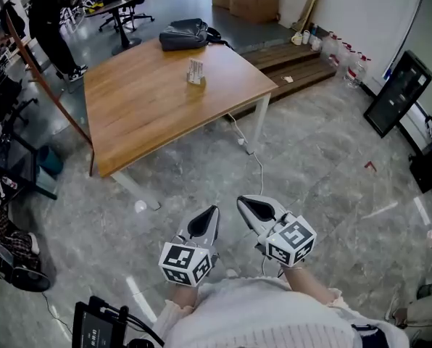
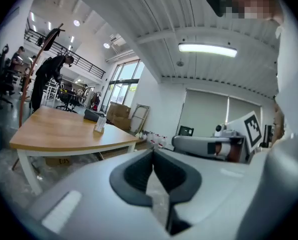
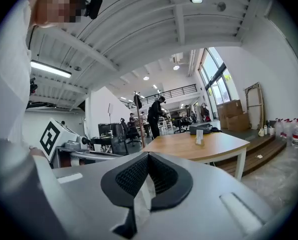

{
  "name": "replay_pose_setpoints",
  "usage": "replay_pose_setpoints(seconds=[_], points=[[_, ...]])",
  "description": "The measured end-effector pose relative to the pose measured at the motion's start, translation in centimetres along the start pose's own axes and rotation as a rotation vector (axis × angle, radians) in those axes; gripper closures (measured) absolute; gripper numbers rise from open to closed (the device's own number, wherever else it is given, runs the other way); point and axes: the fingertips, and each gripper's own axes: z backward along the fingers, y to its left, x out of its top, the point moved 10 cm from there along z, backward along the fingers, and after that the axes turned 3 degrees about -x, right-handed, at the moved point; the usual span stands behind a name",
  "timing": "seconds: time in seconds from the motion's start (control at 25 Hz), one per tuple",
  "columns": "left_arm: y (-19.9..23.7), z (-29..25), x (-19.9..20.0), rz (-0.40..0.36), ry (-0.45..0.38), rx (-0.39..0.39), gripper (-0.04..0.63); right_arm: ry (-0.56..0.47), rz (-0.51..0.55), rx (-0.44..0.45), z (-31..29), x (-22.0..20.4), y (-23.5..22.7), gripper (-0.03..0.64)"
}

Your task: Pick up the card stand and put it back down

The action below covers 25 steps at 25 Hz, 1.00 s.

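The stand (image 1: pixel 195 72) is upright on the table (image 1: pixel 143 122), toward its far side, and nothing touches it. I judge that the task is not begun: the reach, the lift and the putting down are all left. The left gripper (image 1: pixel 210 220) is held well short of the table's near side, over the floor, with its jaws together and nothing between them, and the right gripper (image 1: pixel 254 209), equally far from the table, is closed and empty as well.
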Motion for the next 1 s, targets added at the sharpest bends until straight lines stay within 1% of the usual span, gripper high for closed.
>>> replay_pose_setpoints(seconds=[0.12, 0.24, 0.36, 0.48, 0.6, 0.68, 0.8, 1.0], points=[[1.7, -1.7, -0.1, 0.005, 0.019, -0.003, 0.587, 0.015, -0.006, 0.013, -2.2, -0.4, -1.3, 0.618], [4.4, -3.6, 0.8, 0.0, 0.03, 0.004, 0.586, 0.025, -0.014, 0.011, -5.1, -0.1, -2.8, 0.618], [7.6, -6.0, 2.6, -0.007, 0.02, -0.012, 0.586, 0.03, -0.012, 0.009, -8.9, 1.0, -4.7, 0.618], [11.2, -8.7, 4.7, -0.002, 0.017, -0.033, 0.586, 0.012, -0.02, 0.012, -13.2, 2.4, -6.5, 0.618], [14.7, -11.4, 7.1, -0.022, 0.015, -0.069, 0.586, -0.013, 0.009, 0.015, -17.6, 4.3, -8.0, 0.618], [17.1, -13.1, 8.7, -0.035, 0.007, -0.085, 0.586, -0.025, 0.028, 0.001, -20.3, 5.6, -9.2, 0.618], [20.2, -15.0, 10.1, -0.04, 0.014, -0.102, 0.586, -0.023, 0.013, -0.035, -23.4, 6.3, -10.9, 0.618], [24.1, -17.8, 10.4, -0.021, 0.055, -0.108, 0.586, 0.043, -0.028, -0.07, -27.3, 5.9, -13.1, 0.618]])
